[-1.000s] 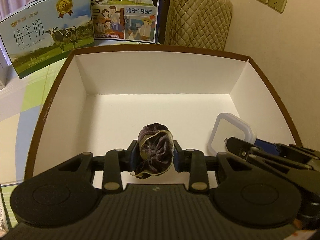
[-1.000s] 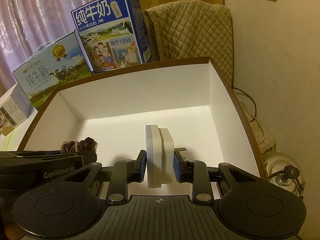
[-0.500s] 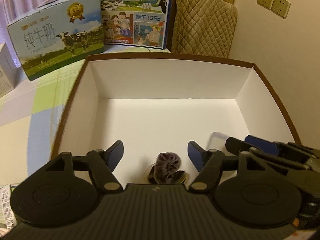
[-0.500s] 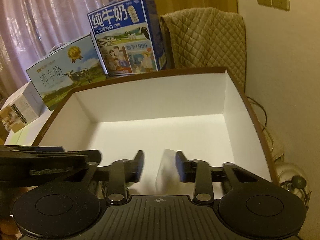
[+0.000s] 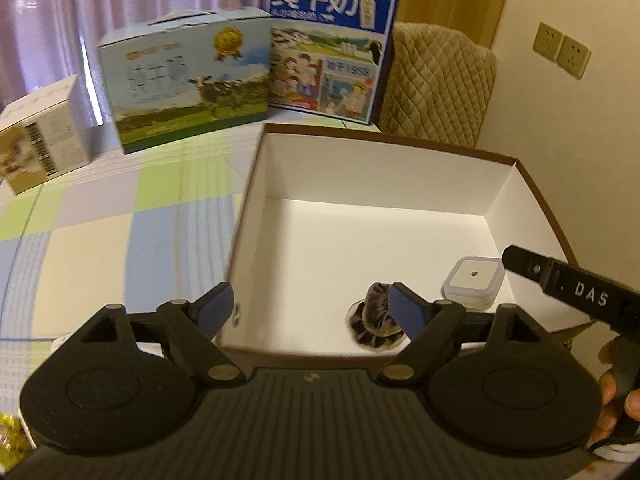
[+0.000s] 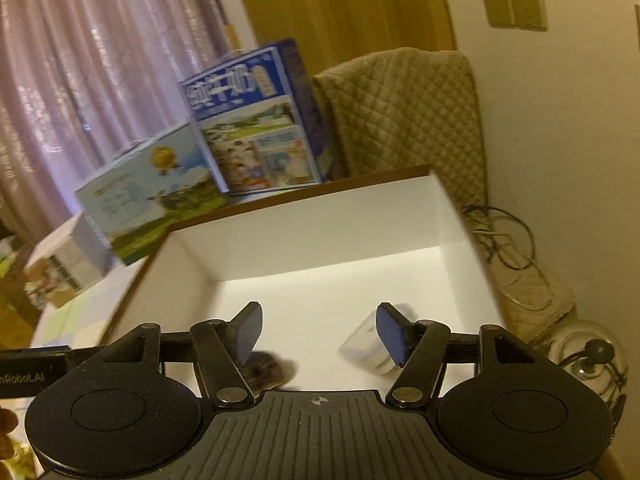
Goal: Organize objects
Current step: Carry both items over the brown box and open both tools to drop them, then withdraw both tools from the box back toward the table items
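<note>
A brown-rimmed white box [image 5: 404,148] [image 6: 304,200] stands open on the table. On its floor near the front lie a dark purple scrunchie [image 5: 374,320] [image 6: 266,372] and, to its right, a small white square plug-in light [image 5: 474,280] [image 6: 370,350]. My left gripper [image 5: 310,306] is open and empty, raised over the box's front left corner. My right gripper [image 6: 318,334] is open and empty too, above the box's front edge, with the light behind its right finger [image 6: 392,336]. The right gripper's black body [image 5: 576,292] shows in the left wrist view.
Two milk cartons [image 5: 188,80] [image 5: 332,48] and a small white box [image 5: 40,132] stand behind on a checked tablecloth [image 5: 100,232]. A quilted chair back [image 5: 436,80] and a wall lie to the right. Cables [image 6: 504,236] and a glass jar [image 6: 592,356] are on the floor.
Both grippers opened and let go: the scrunchie and the white light now lie on the box floor. Both grippers then pulled up and back, the left one swinging leftward.
</note>
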The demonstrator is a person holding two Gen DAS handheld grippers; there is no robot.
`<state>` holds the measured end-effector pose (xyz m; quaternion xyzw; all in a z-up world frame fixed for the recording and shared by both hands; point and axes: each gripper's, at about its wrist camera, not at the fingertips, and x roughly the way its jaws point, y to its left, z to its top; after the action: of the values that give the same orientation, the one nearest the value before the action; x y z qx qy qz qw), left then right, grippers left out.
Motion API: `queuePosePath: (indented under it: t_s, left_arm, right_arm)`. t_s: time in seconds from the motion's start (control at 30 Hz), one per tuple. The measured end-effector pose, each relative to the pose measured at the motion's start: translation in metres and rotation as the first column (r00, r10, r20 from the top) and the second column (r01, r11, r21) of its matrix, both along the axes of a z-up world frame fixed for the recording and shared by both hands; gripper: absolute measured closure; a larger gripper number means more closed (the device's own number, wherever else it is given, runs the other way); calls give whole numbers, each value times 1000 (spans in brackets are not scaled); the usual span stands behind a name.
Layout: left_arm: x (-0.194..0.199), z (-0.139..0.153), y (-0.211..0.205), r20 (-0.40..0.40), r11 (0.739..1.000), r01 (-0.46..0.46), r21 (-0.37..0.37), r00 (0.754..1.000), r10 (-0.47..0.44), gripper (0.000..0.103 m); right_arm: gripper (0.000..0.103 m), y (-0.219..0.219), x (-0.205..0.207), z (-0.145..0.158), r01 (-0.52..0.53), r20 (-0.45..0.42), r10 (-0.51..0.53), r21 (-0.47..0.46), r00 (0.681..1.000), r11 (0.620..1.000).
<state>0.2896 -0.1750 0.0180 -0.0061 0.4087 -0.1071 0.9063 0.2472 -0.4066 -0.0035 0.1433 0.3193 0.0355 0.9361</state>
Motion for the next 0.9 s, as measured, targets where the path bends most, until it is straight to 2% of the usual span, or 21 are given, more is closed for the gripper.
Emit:
queuePosePath:
  t_s: [0.23,0.37,0.63,0.9]
  left_arm:
    - [-41,13,33,28,999,-45,3,999,45,18]
    - [-65,17,57,31,997,-79,-5,996,79,17]
    - [-110,24,91,52,991,-136,4,989,135,14]
    - [-142,15,113,31,985,-173,1,984,173,14]
  right_arm:
    - [40,36,-28,20,-105,53,106,-25,993,994]
    - [38,53,-43,25,-153,55,155,-42,986,987]
    - [37,85,-71,19,-271,16,272,-54,962,961]
    - [37,105,-90,5,-344,-34,343,-55,939,937]
